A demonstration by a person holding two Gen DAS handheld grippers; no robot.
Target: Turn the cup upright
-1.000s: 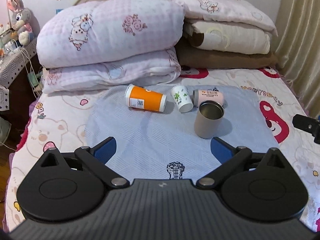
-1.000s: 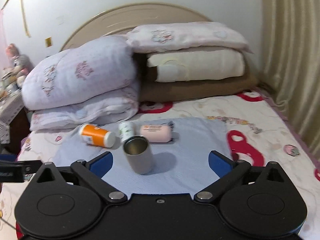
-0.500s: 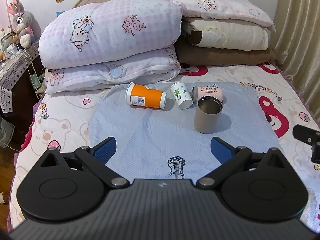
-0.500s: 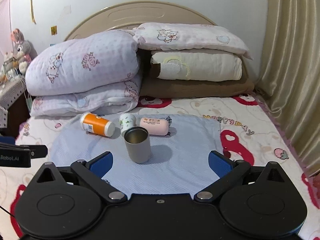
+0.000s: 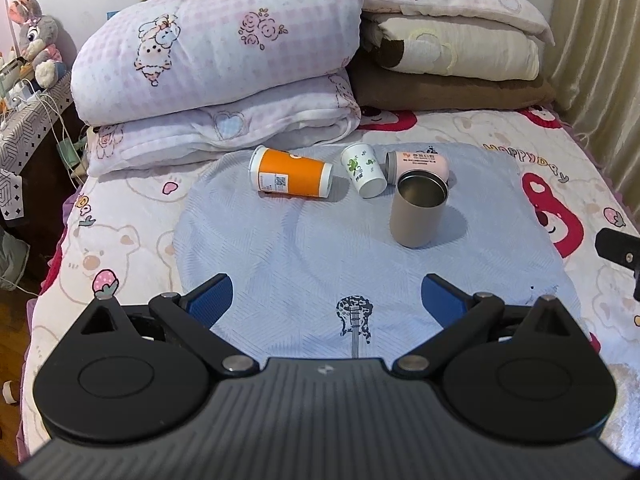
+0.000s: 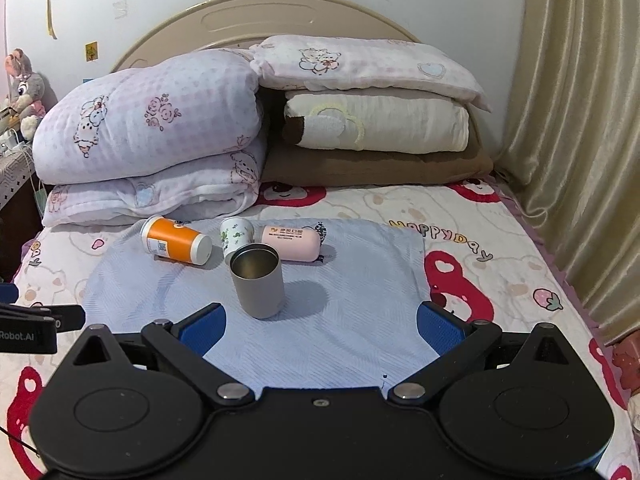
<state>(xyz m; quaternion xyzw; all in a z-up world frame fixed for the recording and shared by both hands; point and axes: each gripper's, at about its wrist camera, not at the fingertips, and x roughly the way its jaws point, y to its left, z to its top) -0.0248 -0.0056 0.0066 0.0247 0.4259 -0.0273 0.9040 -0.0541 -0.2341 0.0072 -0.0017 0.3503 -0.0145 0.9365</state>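
Observation:
A grey metal cup point(image 5: 418, 212) point(image 6: 258, 280) stands upright, mouth up, on a light blue cloth point(image 5: 300, 248) point(image 6: 328, 292) on the bed. Behind it lie three cups on their sides: an orange cup point(image 5: 290, 174) point(image 6: 176, 242), a small white cup with green print point(image 5: 363, 170) point(image 6: 235, 236) and a pink cup point(image 5: 420, 162) point(image 6: 292, 242). My left gripper point(image 5: 326, 300) is open and empty, well short of the cups. My right gripper point(image 6: 320, 322) is open and empty, just in front of the grey cup.
Folded quilts and pillows point(image 5: 224, 60) point(image 6: 360, 120) are stacked at the head of the bed behind the cups. A curtain point(image 6: 580, 140) hangs on the right. A side table with a plush toy point(image 5: 36, 44) stands on the left.
Both grippers have drawn back and risen from the cups, so the cups look smaller and farther. The cups have not moved. Both grippers stay open.

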